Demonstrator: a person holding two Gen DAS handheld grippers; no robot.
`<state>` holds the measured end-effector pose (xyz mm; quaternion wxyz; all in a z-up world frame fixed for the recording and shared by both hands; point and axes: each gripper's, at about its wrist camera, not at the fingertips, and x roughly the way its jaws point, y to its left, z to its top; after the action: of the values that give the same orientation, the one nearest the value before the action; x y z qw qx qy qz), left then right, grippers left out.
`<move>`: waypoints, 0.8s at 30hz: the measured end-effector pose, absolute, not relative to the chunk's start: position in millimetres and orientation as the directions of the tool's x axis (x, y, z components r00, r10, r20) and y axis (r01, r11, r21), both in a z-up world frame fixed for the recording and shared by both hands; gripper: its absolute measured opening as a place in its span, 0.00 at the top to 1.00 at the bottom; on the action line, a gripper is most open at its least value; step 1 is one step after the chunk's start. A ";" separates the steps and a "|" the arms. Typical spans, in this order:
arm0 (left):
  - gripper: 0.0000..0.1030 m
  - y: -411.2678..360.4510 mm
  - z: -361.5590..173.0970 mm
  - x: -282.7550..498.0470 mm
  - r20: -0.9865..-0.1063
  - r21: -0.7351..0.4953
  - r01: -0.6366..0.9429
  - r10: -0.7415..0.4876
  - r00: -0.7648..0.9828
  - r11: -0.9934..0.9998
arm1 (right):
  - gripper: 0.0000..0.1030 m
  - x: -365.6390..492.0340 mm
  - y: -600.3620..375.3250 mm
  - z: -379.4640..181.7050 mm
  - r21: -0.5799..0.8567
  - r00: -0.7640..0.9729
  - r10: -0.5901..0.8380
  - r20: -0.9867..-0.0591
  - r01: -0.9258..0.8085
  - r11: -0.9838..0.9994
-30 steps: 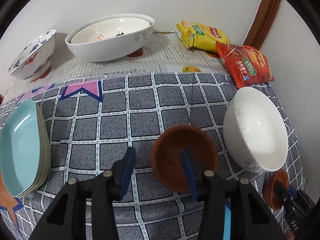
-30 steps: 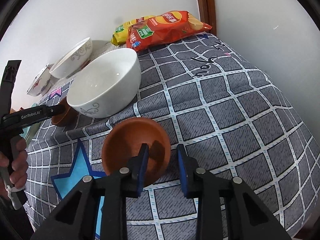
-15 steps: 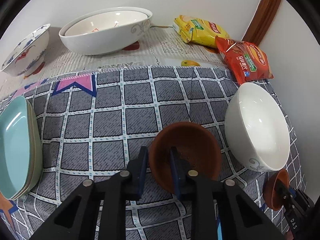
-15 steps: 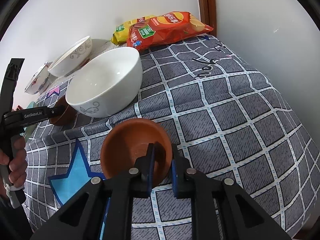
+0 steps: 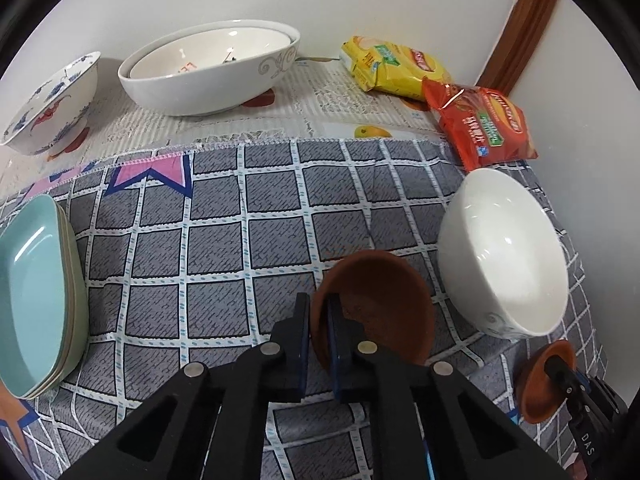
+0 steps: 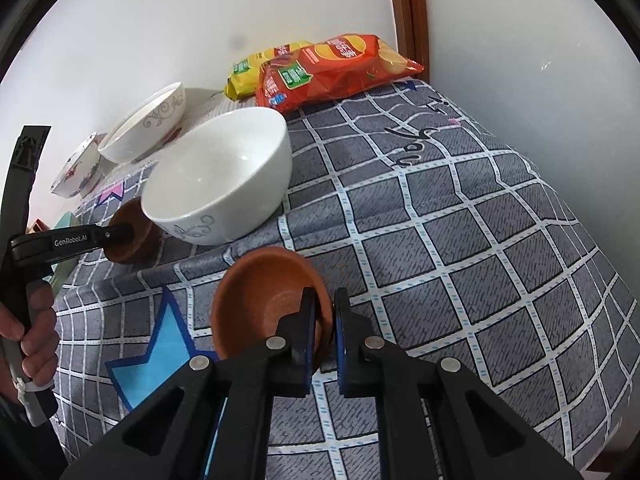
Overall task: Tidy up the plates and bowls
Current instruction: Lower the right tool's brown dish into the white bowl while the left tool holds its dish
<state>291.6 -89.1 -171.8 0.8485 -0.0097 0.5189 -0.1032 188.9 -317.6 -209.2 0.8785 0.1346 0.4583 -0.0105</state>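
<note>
On the grey checked tablecloth (image 5: 224,240), we grip two terracotta saucers: left gripper (image 5: 318,320) jaws clamp one's rim (image 5: 376,304) at 9 o'clock, right gripper (image 6: 325,320) jaws the other's (image 6: 260,300) at 4 o'clock. Next, we likely stack them.

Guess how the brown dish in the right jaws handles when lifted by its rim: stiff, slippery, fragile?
The brown dish looks like rigid matte terracotta, so probably stiff and not very slippery. The right gripper pinches only one edge of the rim, so the dish may droop or pivot once lifted. Likely brittle: a knock against the white bowl could chip it.
</note>
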 end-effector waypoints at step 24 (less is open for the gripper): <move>0.92 -76.2 -91.6 243.3 -0.812 -0.111 0.185 -0.197 0.550 0.976 | 0.92 172.2 -309.3 -148.6 0.270 0.661 0.137 -0.737 0.101 0.958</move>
<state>243.3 -76.2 -91.6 0.8803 -0.0065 0.4617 -0.1083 172.2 -309.3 -148.6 0.8998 0.1452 0.4113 0.0100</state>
